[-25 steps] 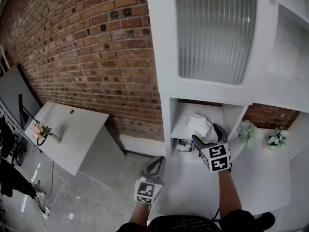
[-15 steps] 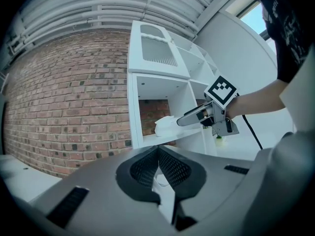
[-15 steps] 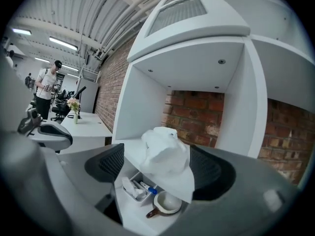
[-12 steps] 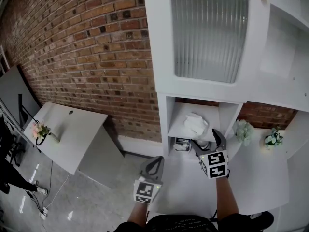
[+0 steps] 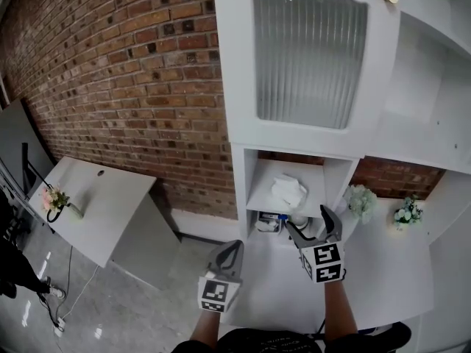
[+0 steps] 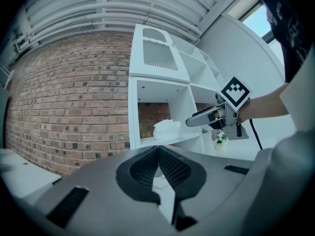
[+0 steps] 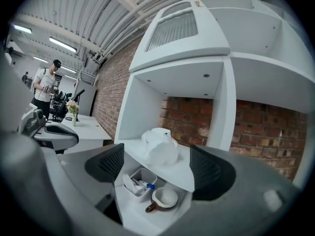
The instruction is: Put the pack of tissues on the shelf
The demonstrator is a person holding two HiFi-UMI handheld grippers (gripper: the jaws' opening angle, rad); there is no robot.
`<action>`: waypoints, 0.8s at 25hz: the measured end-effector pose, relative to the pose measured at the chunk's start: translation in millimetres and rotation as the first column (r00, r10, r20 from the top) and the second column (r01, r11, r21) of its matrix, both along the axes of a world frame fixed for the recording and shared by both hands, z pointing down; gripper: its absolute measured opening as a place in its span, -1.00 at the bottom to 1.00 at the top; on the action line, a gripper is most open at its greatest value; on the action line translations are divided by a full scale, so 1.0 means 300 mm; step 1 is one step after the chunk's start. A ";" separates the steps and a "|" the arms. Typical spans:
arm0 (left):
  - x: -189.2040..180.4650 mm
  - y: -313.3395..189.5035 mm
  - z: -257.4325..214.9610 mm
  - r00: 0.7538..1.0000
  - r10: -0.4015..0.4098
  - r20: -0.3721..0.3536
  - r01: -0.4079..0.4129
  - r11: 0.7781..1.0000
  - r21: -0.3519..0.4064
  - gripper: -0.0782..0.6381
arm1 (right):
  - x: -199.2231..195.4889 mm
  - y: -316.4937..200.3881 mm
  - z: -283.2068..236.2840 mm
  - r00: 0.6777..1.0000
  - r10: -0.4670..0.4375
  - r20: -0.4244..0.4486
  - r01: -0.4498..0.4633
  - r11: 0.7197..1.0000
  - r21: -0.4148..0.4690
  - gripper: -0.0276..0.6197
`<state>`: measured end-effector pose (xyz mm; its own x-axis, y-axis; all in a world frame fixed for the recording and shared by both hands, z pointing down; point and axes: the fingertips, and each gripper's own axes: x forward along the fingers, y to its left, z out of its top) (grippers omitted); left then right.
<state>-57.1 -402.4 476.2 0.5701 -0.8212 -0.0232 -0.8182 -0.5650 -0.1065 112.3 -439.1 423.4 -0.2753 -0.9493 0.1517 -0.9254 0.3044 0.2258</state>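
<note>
Tissues: pack of tissues (image 5: pixel 289 192) lies on the shelf (image 5: pixel 259 201), approx mid-board, no gripper touching it.
Shelf: open cubby in a white cabinet (image 5: pixel 237 87), just under the ribbed glass door (image 5: pixel 309 57); brick shows at the cubby's far side.
R tool: right gripper (image 5: pixel 307 219) has jaws spread wide w/ nothing in them. It's on the near side of the shelf edge, pointed at the pack, clear of it.
L tool: left gripper (image 6: pixel 158 157) has jaws pressed together, nothing between. It's held low, near, left of the R one.
Below shelf: small bin (image 7: pixel 138 180) w/ bits in it, a cup (image 7: pixel 164 197) just right of it.
Right of cubby: two flower bunches (image 5: pixel 360 200) on the white counter.
Left: brick wall (image 5: pixel 132 87); white table (image 5: pixel 103 212) w/ a flower vase (image 5: pixel 56 199).
Far bkgd: a person (image 7: pixel 46 90) stands by desks.
</note>
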 end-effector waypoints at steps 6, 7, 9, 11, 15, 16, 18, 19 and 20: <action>0.036 0.008 0.013 1.000 0.015 -0.009 -0.015 1.000 -0.011 -0.75 | 0.040 0.053 0.033 1.000 0.012 0.012 -0.012 1.000 -0.005 0.34; 0.041 0.009 0.012 1.000 0.016 -0.009 -0.016 1.000 -0.009 -0.75 | 0.044 0.059 0.040 1.000 0.013 0.013 -0.013 1.000 -0.008 0.34; 0.049 0.010 0.007 1.000 0.019 -0.013 -0.019 1.000 -0.006 -0.75 | 0.052 0.071 0.049 1.000 0.013 0.017 -0.013 1.000 -0.010 0.34; 0.059 0.013 0.001 1.000 0.024 -0.016 -0.025 1.000 -0.003 -0.75 | 0.059 0.084 0.056 1.000 0.015 0.021 -0.015 1.000 -0.005 0.34; 0.069 0.017 0.001 0.999 0.024 -0.022 -0.024 1.000 -0.003 -0.75 | 0.068 0.109 0.064 0.999 0.016 0.034 -0.016 1.000 0.013 0.34; 0.069 0.017 0.002 1.000 0.022 -0.023 -0.022 1.000 -0.004 -0.75 | 0.071 0.114 0.064 0.999 0.018 0.037 -0.018 1.000 0.019 0.34; 0.070 0.018 0.000 1.000 0.019 -0.023 -0.019 1.000 -0.005 -0.75 | 0.078 0.124 0.063 0.999 0.021 0.044 -0.022 0.999 0.031 0.34; 0.071 0.020 -0.001 1.000 0.019 -0.023 -0.019 1.000 -0.004 -0.75 | 0.082 0.129 0.063 0.999 0.022 0.049 -0.024 0.999 0.037 0.33; 0.073 0.022 -0.001 1.000 0.019 -0.024 -0.019 1.000 -0.004 -0.75 | 0.084 0.134 0.063 0.998 0.023 0.053 -0.025 0.999 0.041 0.34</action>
